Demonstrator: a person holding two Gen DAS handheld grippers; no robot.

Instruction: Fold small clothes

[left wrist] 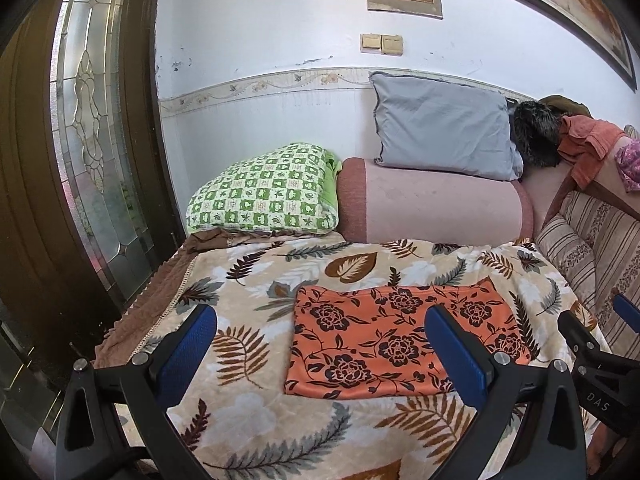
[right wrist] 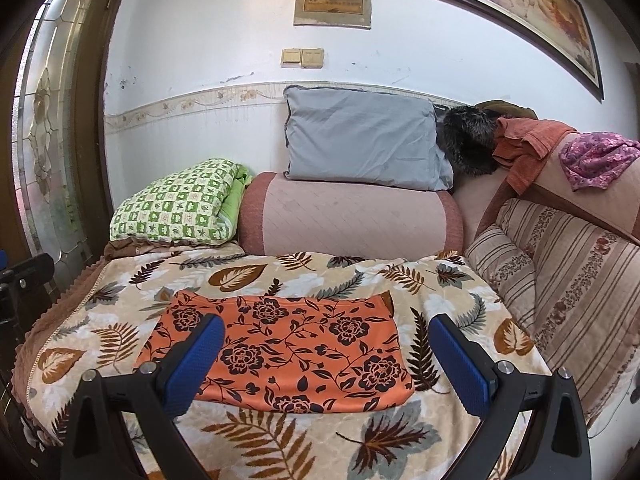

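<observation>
Orange floral cloth flat on leaf-print blanket, ahead of left gripper and right gripper, both spread wide, empty

Orange garment on leaf-print blanket

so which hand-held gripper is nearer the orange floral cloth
Right. The right hand-held gripper hovers open directly over the orange floral cloth; the left hand-held gripper is open above its left edge.

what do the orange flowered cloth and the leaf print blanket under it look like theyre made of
The orange cloth with dark flowers looks like a thin, smooth knit or synthetic: it lies flat with a slight sheen and soft, rounded edges. The beige leaf-print blanket looks like plush fleece: its surface is matte and fuzzy, with blurred print edges. Neither fibre can be confirmed by look alone.
</observation>
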